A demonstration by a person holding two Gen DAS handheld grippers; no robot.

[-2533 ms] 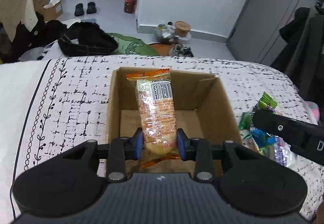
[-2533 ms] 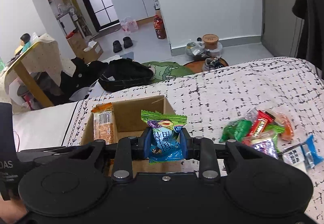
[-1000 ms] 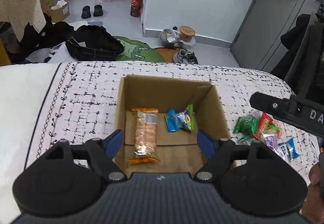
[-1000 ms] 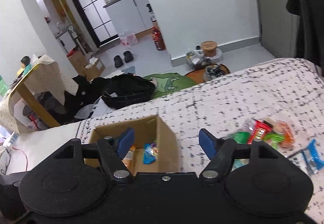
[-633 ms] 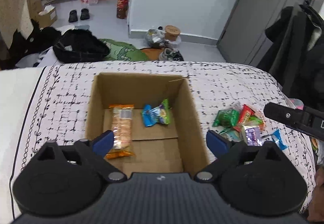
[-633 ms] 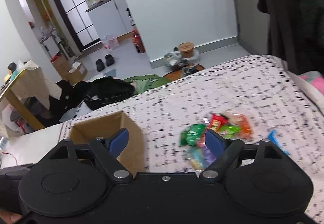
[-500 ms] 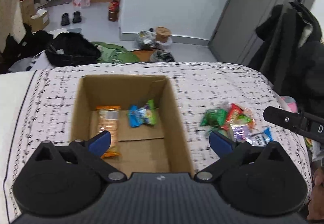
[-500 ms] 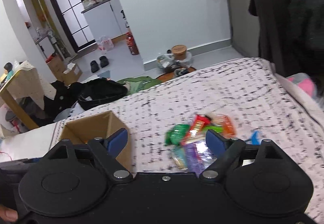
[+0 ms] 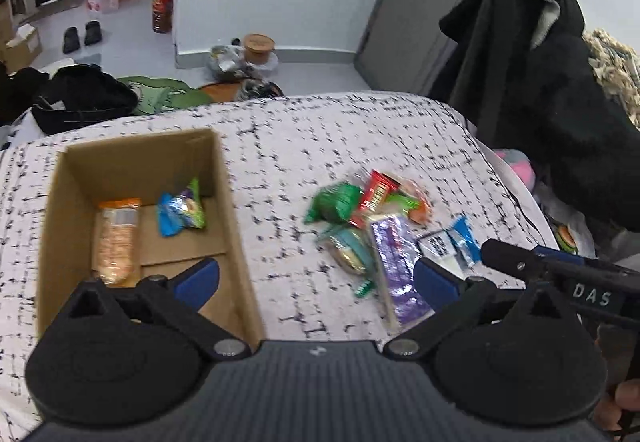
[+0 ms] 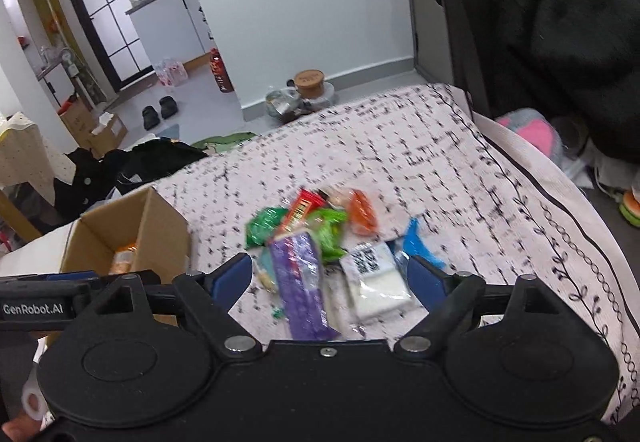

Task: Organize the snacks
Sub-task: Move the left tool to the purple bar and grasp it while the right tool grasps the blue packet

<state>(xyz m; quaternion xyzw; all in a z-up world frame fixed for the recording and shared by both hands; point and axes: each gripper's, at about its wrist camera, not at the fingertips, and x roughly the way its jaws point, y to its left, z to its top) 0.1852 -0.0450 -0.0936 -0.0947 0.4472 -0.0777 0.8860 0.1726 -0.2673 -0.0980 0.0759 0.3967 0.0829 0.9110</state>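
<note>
both tools empty. left tool [image 9: 316, 278] has just been opening and gapes wide with nothing between its fingers, the cardboard box [image 9: 236, 242] ahead to its left holding two packets. right tool [image 10: 330, 280] has also just spread, released, hovering over the snack pile [image 10: 320, 238] on the bed [image 10: 440, 162], purple packet [image 10: 302, 282] nearest.

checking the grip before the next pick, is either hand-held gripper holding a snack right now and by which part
Nothing is held. The left hand-held gripper and right hand-held gripper are both open and empty above the snack pile.
</note>
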